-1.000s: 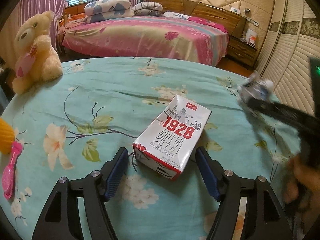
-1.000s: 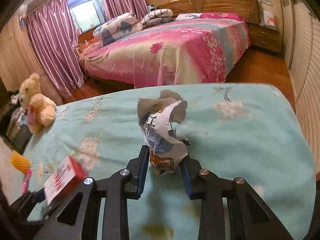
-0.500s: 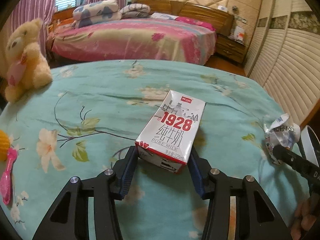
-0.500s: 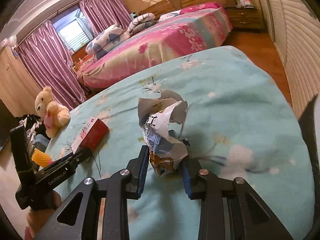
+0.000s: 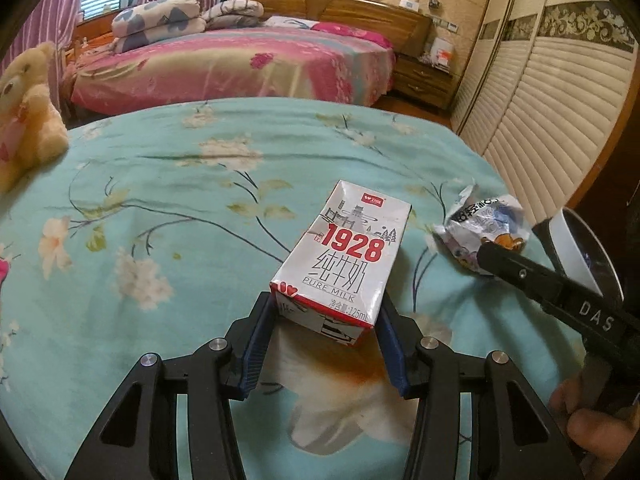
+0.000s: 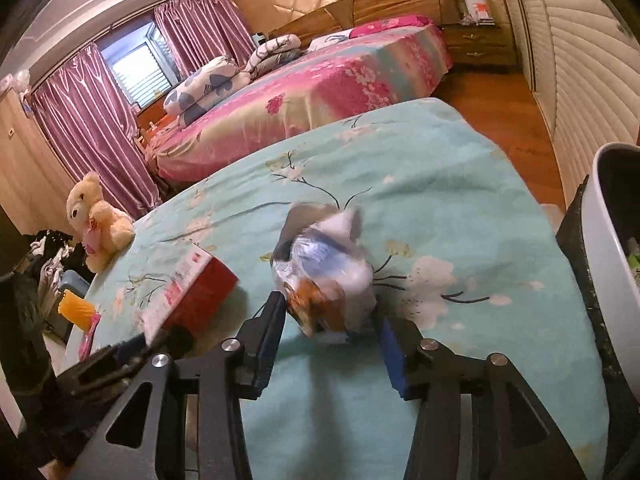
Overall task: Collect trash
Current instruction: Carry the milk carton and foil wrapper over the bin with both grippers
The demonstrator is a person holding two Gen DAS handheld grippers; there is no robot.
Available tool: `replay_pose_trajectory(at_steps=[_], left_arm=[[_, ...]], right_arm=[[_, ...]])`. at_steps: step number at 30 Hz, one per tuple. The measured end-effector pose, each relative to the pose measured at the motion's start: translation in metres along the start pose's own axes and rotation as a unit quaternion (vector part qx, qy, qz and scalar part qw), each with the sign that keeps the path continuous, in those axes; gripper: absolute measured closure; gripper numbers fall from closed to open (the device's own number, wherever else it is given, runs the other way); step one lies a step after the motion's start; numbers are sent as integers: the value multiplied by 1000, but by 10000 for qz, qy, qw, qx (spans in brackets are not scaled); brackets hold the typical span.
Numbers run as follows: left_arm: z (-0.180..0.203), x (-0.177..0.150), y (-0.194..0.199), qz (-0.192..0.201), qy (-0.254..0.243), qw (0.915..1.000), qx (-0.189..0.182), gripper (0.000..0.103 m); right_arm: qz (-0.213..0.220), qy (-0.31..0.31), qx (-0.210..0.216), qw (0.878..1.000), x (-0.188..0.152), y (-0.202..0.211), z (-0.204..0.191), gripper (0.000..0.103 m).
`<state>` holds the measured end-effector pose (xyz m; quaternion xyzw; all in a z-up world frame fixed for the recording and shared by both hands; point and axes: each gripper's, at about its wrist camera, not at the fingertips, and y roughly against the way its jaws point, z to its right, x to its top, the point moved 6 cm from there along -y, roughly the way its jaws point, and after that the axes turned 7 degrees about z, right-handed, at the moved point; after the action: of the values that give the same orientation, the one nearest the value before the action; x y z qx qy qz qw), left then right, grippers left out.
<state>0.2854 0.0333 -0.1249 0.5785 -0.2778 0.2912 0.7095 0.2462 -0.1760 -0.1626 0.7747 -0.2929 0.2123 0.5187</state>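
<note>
1. My left tongs (image 5: 326, 344) are pinching the milk carton (image 5: 344, 262) at its near end, with one blue pad on each long side.
2. The carton is out in front of me over the tabletop (image 5: 168, 200) with the green flowered cloth. I cannot tell if its far end rests on the cloth.
3. It is a small box with stiff, flat sides. I think it is light and maybe empty. The smooth sides could slip, so a hold across the middle of the long sides is best — not too hard, or it will cave in.
4. My right tongs (image 6: 332, 338) are opening now. The crumpled wrapper (image 6: 326, 272) is between them and looks blurry, so I think it is falling free.
5. The wrapper is soft, thin and very light. It squashes flat with a pinch, so the fat middle of the ball is the best spot to hold.
6. A white bin (image 6: 610, 240) stands just beside the tabletop's right edge — I guess the trash goes there.
</note>
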Motion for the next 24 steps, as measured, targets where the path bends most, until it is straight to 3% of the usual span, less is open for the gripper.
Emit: replay_pose_trajectory(at_steps=[3,4,5,24], left_arm=[[1,2,5,50,-2,10000,-10,55],[4,0,7,60,-7,10000,-9,55],[5,-1,9,66,-16,10000,-18,55],[71,-12,39,244,-630,9972,-317,55]], right_arm=[[18,-22,-4,10000,-2,1,0,62],[54,-17,6,10000,-2,3,1,72],[80,-11,7,10000,-1,5,0,75],[594,-209,136,9979,-5,80,14,78]])
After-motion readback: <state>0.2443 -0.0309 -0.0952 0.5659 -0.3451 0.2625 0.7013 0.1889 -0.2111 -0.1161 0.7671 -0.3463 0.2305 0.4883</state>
